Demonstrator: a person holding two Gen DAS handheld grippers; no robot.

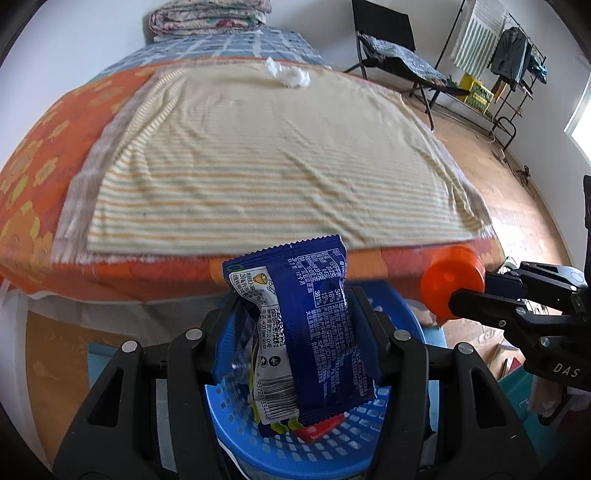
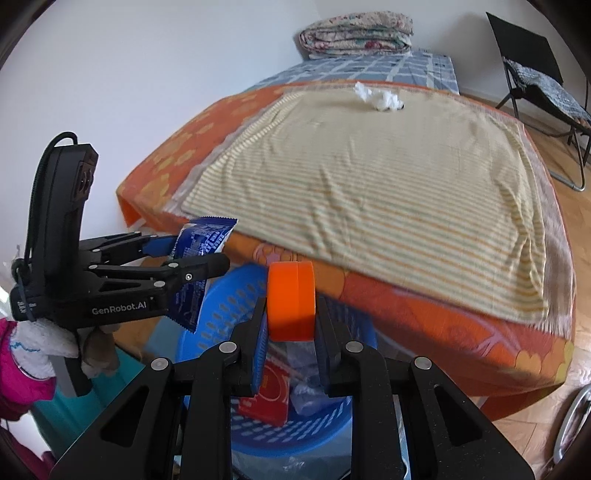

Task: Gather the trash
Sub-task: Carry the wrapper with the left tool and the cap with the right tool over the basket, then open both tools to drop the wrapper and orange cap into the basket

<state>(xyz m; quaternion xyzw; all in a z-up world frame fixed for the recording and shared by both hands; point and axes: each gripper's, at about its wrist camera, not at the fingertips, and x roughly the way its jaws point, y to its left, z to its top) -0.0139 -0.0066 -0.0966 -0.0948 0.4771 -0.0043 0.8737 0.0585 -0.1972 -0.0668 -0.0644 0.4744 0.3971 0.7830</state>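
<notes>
My left gripper (image 1: 295, 295) is shut on a blue snack wrapper (image 1: 314, 332) and holds it above a blue plastic basket (image 1: 314, 454); it also shows in the right wrist view (image 2: 199, 254). My right gripper (image 2: 291, 306) is shut on an orange bottle cap (image 2: 291, 299) above the same basket (image 2: 221, 317), which holds a red packet (image 2: 266, 398) and clear plastic. The cap shows in the left wrist view (image 1: 452, 280). Crumpled white tissue (image 1: 290, 74) lies at the far end of the striped cloth on the bed (image 2: 384, 99).
The bed has an orange flowered cover (image 1: 33, 177) and a striped cloth (image 1: 277, 158), with a folded quilt (image 2: 356, 35) at its head. A black folding chair (image 1: 391, 55) and a clothes rack (image 1: 513, 66) stand on the wooden floor at right.
</notes>
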